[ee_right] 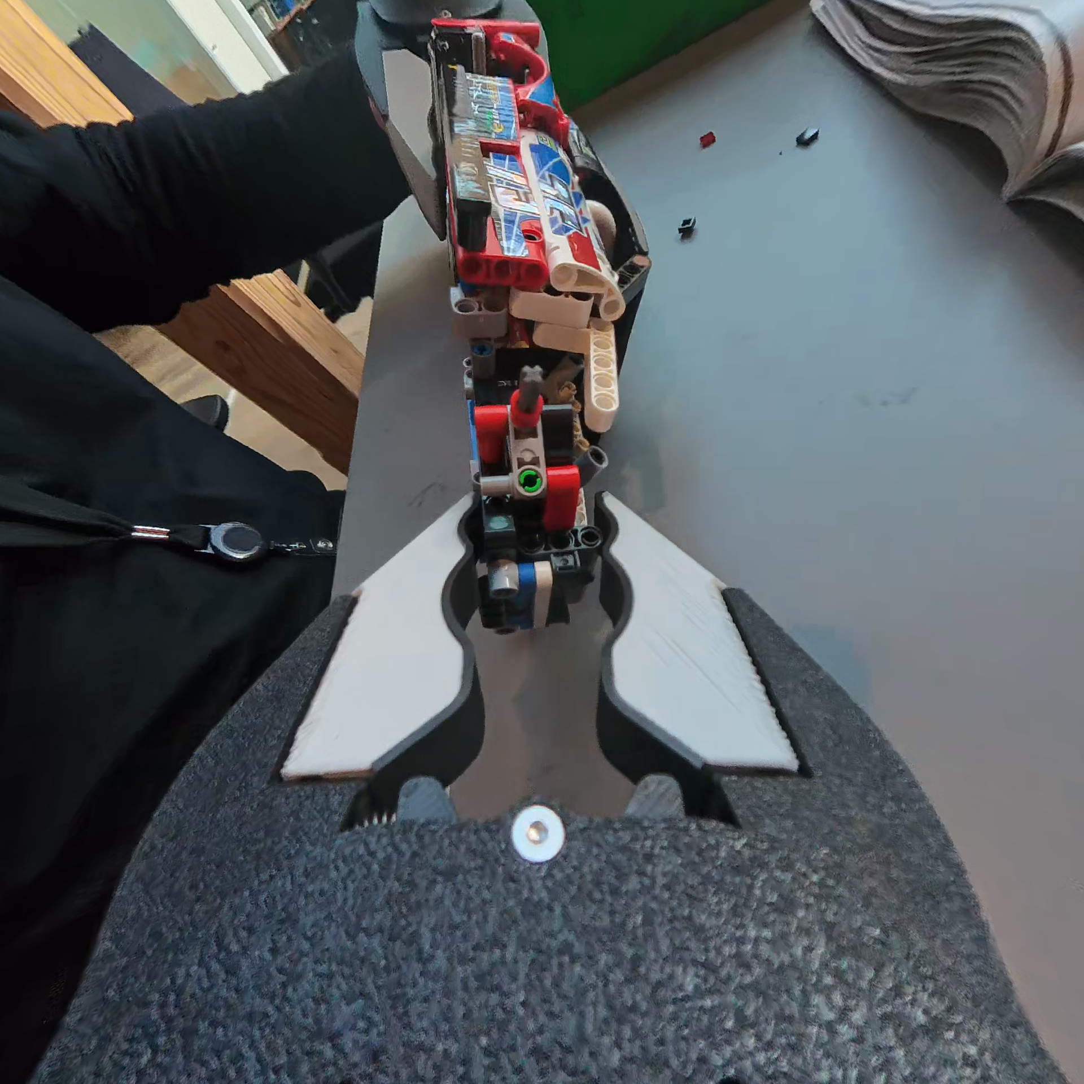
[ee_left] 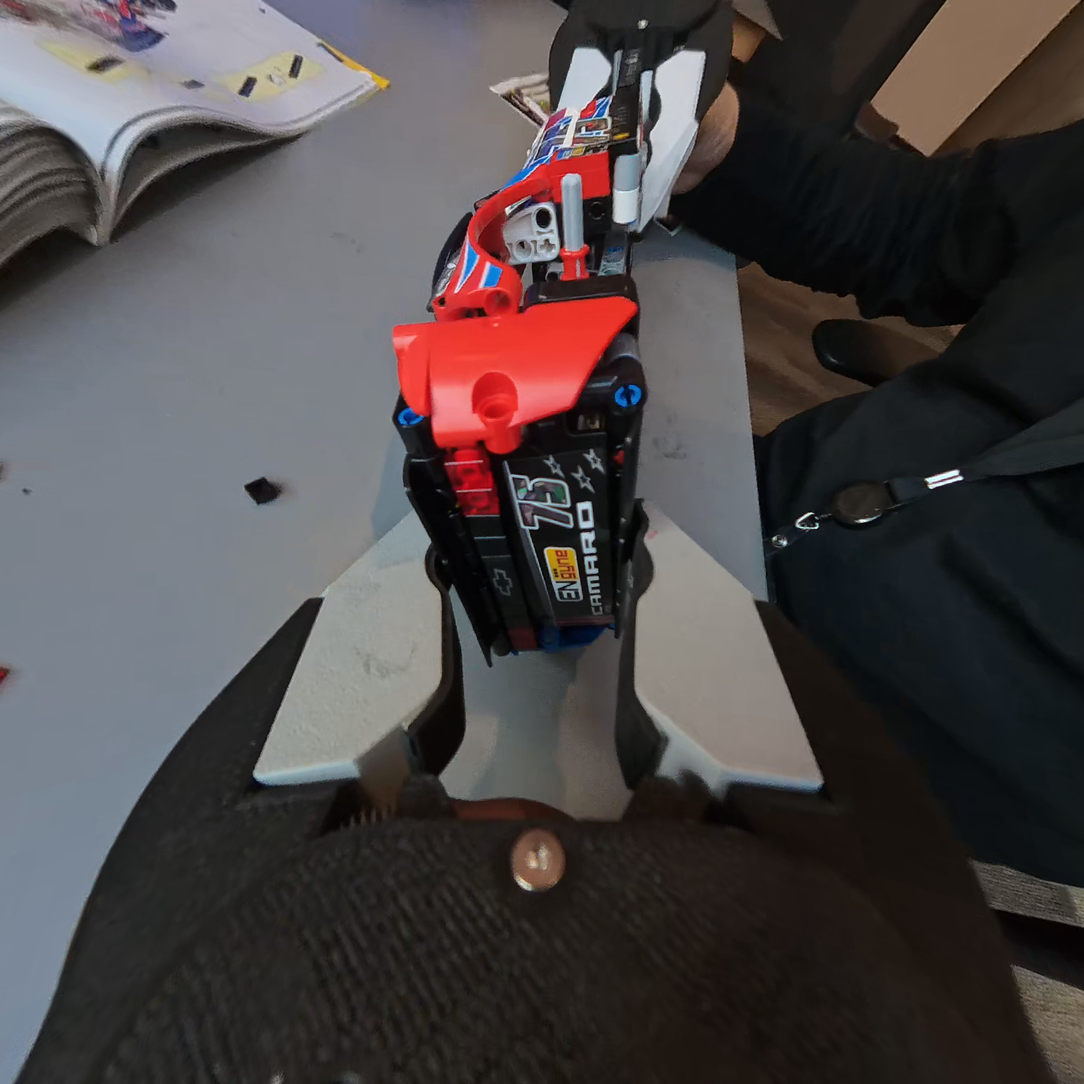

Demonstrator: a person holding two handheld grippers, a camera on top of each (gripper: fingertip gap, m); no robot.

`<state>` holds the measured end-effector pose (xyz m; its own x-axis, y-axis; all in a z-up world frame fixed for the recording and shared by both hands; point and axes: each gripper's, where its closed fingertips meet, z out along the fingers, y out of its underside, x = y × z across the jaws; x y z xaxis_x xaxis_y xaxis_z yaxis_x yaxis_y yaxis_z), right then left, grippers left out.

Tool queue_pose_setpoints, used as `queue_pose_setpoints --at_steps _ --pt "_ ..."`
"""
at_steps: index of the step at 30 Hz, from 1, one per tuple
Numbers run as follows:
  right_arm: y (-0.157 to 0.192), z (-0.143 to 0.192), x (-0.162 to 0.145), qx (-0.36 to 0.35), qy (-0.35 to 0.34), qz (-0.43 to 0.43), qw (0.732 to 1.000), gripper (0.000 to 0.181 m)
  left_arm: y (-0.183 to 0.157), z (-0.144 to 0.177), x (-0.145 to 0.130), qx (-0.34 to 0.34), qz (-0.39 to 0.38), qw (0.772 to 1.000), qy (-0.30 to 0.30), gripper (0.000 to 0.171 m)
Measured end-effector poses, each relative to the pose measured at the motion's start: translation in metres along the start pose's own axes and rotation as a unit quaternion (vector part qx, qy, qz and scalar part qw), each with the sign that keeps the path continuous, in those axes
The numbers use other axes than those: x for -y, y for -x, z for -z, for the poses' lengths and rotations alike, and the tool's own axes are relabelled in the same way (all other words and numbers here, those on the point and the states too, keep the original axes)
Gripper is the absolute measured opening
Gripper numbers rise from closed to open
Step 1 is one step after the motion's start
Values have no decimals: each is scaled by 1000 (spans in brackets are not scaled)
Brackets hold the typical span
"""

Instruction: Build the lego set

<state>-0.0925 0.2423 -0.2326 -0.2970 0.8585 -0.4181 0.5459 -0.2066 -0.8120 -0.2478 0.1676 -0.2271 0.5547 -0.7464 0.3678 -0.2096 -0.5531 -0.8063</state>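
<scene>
Grey worktop point(ee_left: 176, 381) carries an open booklet point(ee_left: 146, 105). Your left tool point(ee_left: 539, 563) and right tool point(ee_right: 537, 557) each clamp one end of the lego car point(ee_left: 528, 381).

Left gripper point(ee_left: 537, 563): black ribbed-texture body, pale grey wedge fingers point(ee_left: 363, 674) with black inner liners, one brass-toned screw point(ee_left: 538, 859) on centre line. Right gripper point(ee_right: 537, 563): black coarse-grained body, white wedge fingers point(ee_right: 405, 639) with wavy black inner edges, one silver screw point(ee_right: 538, 833), small toothed rack by the finger base. Person wore a black long sleeve point(ee_right: 193, 193) and black lanyard with round badge reel point(ee_right: 234, 542).
</scene>
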Motion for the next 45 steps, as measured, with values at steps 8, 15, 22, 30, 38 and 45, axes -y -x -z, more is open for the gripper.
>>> queue_pose_setpoints --at_steps 8,15,22,30,38,45 --pt "3 26 32 -119 -1 180 977 36 -8 8 43 81 -179 977 -87 55" --pt "8 38 16 -333 67 450 826 37 -12 -13 24 245 -422 871 -45 56" --pt "-2 31 -24 -420 124 579 688 37 -12 -34 -4 318 -563 762 43 68" --pt "-3 36 -49 -388 212 626 642 46 -5 -36 -6 327 -680 645 118 71" --pt "-2 64 -60 -378 265 633 621 48 -1 -26 -13 305 -764 525 219 71" --pt "-17 83 -64 -351 265 493 751 46 8 19 -25 302 -689 584 307 90"
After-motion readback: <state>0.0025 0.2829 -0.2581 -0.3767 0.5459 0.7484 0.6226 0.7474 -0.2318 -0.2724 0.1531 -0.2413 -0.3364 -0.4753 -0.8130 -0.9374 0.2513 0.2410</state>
